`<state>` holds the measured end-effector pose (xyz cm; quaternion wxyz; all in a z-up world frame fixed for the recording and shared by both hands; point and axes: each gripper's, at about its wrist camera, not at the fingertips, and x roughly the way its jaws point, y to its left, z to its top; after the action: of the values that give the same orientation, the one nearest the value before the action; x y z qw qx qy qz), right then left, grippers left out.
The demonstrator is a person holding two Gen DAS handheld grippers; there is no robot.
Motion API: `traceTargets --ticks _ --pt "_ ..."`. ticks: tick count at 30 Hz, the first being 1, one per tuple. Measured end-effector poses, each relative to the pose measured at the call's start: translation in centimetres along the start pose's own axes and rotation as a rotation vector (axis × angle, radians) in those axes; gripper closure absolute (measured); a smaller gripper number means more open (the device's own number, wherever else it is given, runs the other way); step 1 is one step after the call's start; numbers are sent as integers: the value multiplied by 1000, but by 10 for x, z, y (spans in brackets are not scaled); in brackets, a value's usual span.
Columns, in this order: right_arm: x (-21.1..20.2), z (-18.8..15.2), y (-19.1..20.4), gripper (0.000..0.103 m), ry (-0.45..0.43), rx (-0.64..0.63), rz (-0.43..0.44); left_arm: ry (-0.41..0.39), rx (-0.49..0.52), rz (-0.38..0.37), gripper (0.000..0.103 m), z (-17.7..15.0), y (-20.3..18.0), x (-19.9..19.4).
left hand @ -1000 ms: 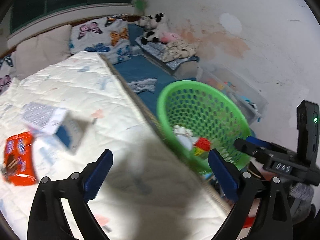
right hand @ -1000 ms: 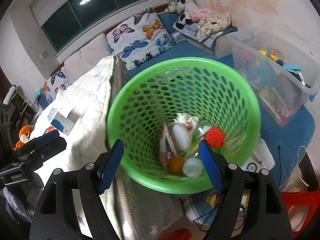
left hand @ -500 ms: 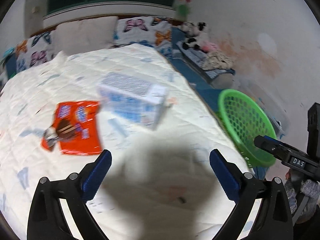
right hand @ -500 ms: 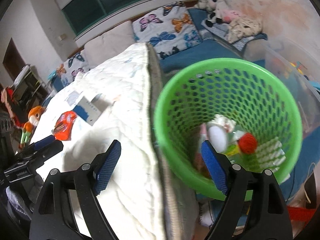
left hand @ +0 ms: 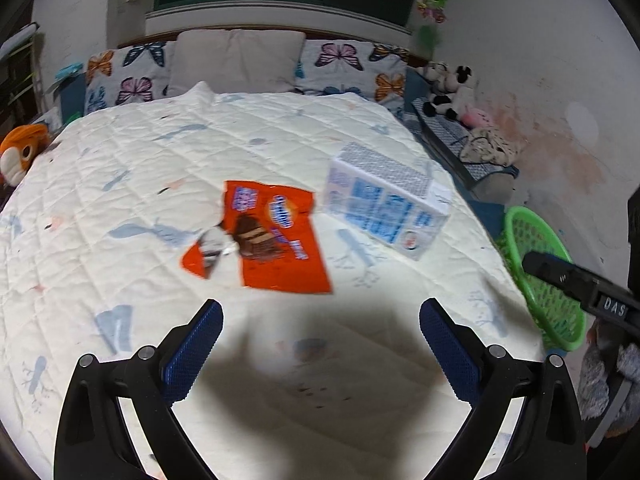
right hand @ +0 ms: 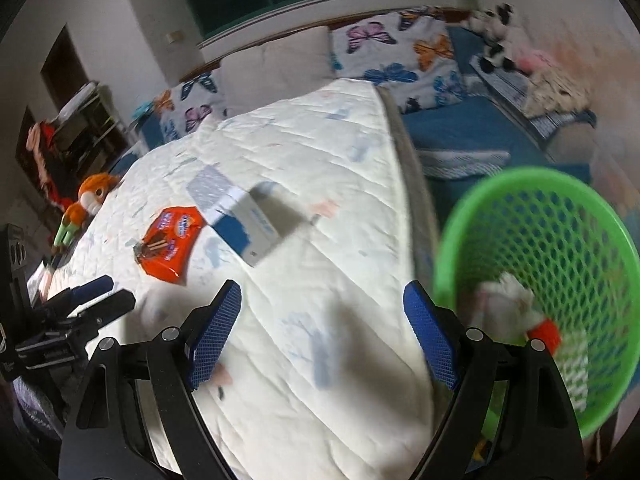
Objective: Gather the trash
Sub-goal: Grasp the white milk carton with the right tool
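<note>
The left gripper point(left hand: 320, 344) hangs over the near part of a white quilted bed point(left hand: 200, 152), tilted downward toward the covers, its blue-padded fingers point(left hand: 194, 350) spread wide with only bedding and shadow between them. Ahead of it lies an orange snack wrapper point(left hand: 276, 240), flat on the quilt with one torn corner folded over. Just beside the wrapper, toward the bed's right edge, sits a white and blue carton point(left hand: 384, 200) on its side; the two are near but apart.

The right gripper point(right hand: 322, 332) is also angled down, held over the bed's right-hand edge, so that the mattress border runs between its fingers point(right hand: 214, 332). Its jaws stand wide and grip nothing. From this view the wrapper point(right hand: 170, 242) and the carton point(right hand: 248, 220) lie further up the bed, left of centre (both somewhat blurred). The left gripper point(right hand: 92, 296) shows at the lower left of this view, a gloved hand point(right hand: 36, 412) under it.

A green perforated basket point(right hand: 560, 216) stands on the floor against the bed's right side, just beside the right gripper's right finger. Inside it are crumpled white paper and a small red item, among other blurred pieces. In the left view the basket point(left hand: 536, 264) sits beyond the mattress edge, partly behind the right gripper's black finger point(left hand: 568, 276).

Butterfly-print pillows point(left hand: 348, 60) line the headboard, and an orange plush toy point(left hand: 20, 152) rests at the bed's left edge.
</note>
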<state>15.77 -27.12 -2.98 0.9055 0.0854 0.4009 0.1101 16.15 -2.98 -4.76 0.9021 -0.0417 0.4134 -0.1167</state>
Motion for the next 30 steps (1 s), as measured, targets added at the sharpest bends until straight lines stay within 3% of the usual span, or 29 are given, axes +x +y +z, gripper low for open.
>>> traceTargets --ticks 14,30 --pt "53 51 67 20 29 -255 38 0 -38 48 8 2 33 -2" --pt "119 72 108 21 115 -477 4 1 -69 92 8 15 61 5"
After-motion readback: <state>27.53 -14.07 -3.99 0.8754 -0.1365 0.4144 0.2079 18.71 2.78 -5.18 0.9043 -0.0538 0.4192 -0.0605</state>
